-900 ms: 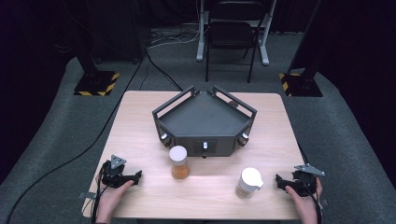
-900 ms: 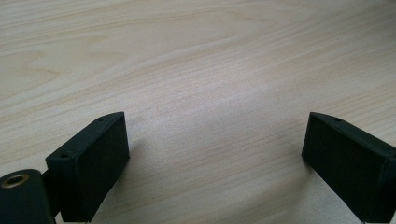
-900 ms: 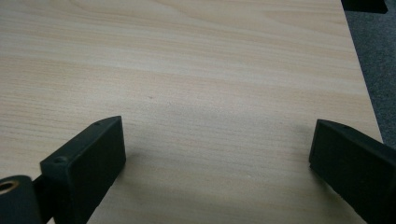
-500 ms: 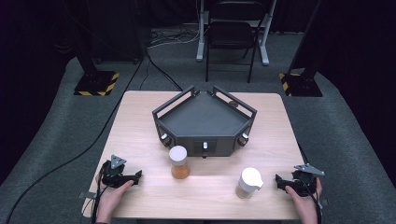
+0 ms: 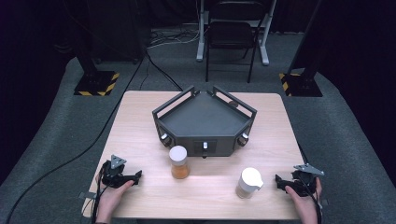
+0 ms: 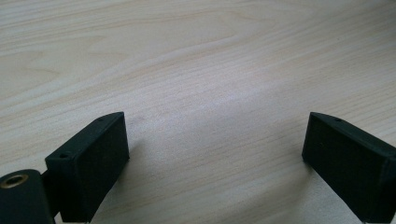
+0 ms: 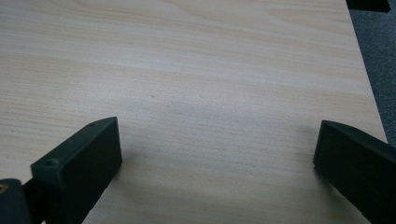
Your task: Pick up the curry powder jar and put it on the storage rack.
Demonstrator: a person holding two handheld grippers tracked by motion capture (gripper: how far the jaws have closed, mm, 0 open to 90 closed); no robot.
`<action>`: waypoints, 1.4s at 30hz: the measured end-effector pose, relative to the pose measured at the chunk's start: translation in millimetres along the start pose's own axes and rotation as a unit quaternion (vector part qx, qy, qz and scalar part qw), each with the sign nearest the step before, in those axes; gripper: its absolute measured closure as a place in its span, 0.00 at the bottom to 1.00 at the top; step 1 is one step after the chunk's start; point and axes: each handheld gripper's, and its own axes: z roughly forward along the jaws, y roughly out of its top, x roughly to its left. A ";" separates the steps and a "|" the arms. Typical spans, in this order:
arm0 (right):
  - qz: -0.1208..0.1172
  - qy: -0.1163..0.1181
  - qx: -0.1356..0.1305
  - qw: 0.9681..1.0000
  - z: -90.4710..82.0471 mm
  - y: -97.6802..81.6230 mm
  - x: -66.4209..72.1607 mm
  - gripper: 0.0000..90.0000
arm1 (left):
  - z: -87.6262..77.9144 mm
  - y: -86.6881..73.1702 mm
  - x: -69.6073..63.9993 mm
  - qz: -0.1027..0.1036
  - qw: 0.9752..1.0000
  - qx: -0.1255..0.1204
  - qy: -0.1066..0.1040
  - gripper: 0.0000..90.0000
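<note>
A jar with a white lid and orange contents [image 5: 179,162] stands just in front of the dark grey tray [image 5: 205,122]. A white, white-capped container [image 5: 248,183] stands to its right, nearer the front edge. My left gripper [image 5: 137,176] rests on the table at the front left, jaws pointing right toward the orange jar, about a hand's width short of it. My right gripper [image 5: 279,182] rests at the front right, pointing left at the white container, close to it. In each gripper view, the left gripper [image 6: 215,126] and the right gripper [image 7: 217,128] stand open over bare wood.
The tray has raised rails and knobs along its front wall [image 5: 204,146]. The wooden table [image 5: 140,121] stands on grey carpet [image 7: 378,65]. Behind it are a black chair [image 5: 231,35] and two stand bases with yellow-black stripes [image 5: 95,83].
</note>
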 end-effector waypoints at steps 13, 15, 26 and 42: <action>0.000 0.000 0.001 1.000 -1.0 -0.8 0.7 0.00 | 1.0 1.0 0.2 0.000 1.000 0.000 0.000 0.07; 0.000 0.000 0.001 1.000 -1.0 -0.8 0.7 0.00 | 1.1 1.0 0.2 0.000 1.000 0.000 0.000 0.07; 0.000 0.000 0.001 1.000 -1.0 -0.8 0.7 0.00 | 1.0 1.0 0.3 0.000 1.000 0.000 0.000 0.07; -0.001 0.002 0.001 1.000 -1.3 -1.0 0.8 0.00 | -1.0 -1.6 0.2 0.013 1.000 -0.005 -0.004 0.09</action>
